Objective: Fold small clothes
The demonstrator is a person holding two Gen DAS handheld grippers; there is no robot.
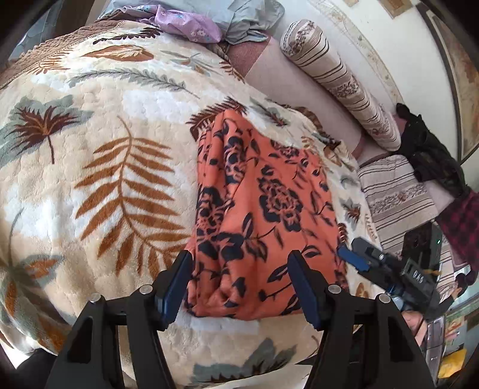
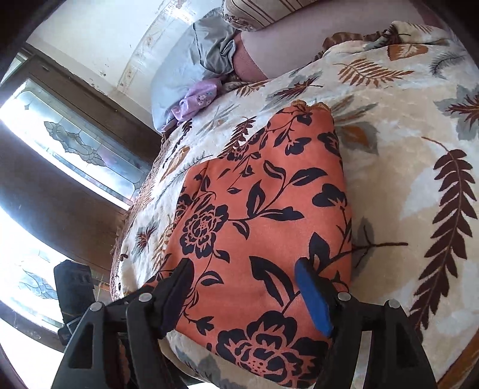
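Orange cloth printed with dark navy flowers (image 1: 263, 215), folded into a neat oblong, lying flat on a plush cream blanket with brown and grey leaves (image 1: 98, 167). Left gripper (image 1: 239, 284) poised over the near end of that garment, jaws spread wide, nothing pinched between the pads, fabric showing in the gap below them. Right gripper (image 2: 244, 291) likewise released, hovering above the near end of the same cloth (image 2: 263, 215) from the opposite side, jaws apart and empty, blue pad (image 2: 312, 296) clear of the fabric as far as can be told. Seen from the left wrist, right gripper's blue-tipped fingers (image 1: 353, 258) just off the garment's right edge, low to the right of the left jaws. Beyond the far end of the cloth, well apart from both grippers: crumpled lilac fabric (image 1: 191, 22) and pale grey-blue fabric (image 1: 245, 18) heaped at the blanket's edge. Further right of the left gripper, striped bolster cushion (image 1: 338, 80) against the wall, dark clothing (image 1: 431, 155) past its end.
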